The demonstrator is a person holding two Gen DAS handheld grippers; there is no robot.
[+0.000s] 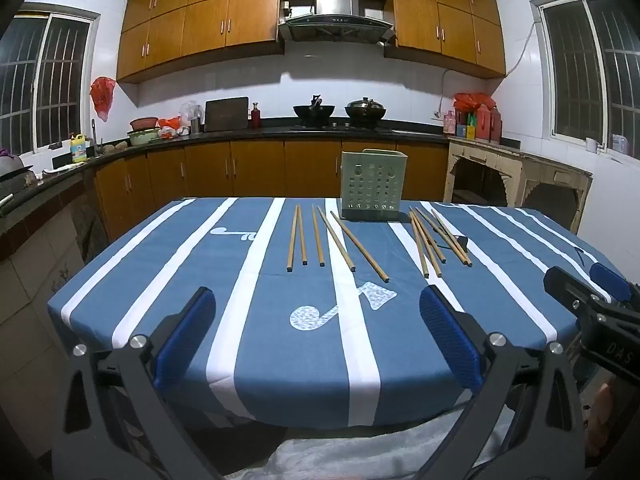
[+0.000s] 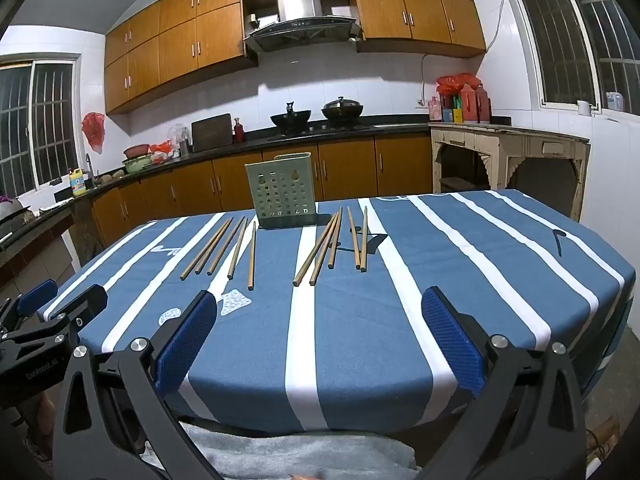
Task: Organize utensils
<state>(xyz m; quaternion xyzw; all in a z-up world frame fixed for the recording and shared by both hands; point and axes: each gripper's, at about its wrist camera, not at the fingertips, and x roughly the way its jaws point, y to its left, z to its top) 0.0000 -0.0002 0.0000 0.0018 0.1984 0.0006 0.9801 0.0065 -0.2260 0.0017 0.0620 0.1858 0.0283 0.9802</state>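
Left wrist view has my left fingers (image 1: 316,332) spread wide apart with nothing between them, held over the near edge of the table (image 1: 256,360), which wears a blue cloth with white stripes. Far across it stands a pale green holder (image 1: 373,185) with holes in its front wall, upright near the far edge. To its left lie five chopsticks (image 1: 320,240) fanned out flat on the cloth, their near ends pointing toward me; to its right lies a second bunch (image 1: 434,240), some crossing or touching each other. None of them is in the holder as far as I can tell. My right fingers (image 1: 580,284) show at the right edge of this view, beside the table and off the cloth. From the right wrist view, my right fingers (image 2: 320,332) are also wide apart and hold nothing, over the near table edge (image 2: 360,380). The holder (image 2: 282,190) sits ahead and a little left, the left bunch (image 2: 224,250) and right bunch (image 2: 336,240) on either side of it, both well apart from my fingers. My left fingers (image 2: 60,296) peek in at the left edge, open too.
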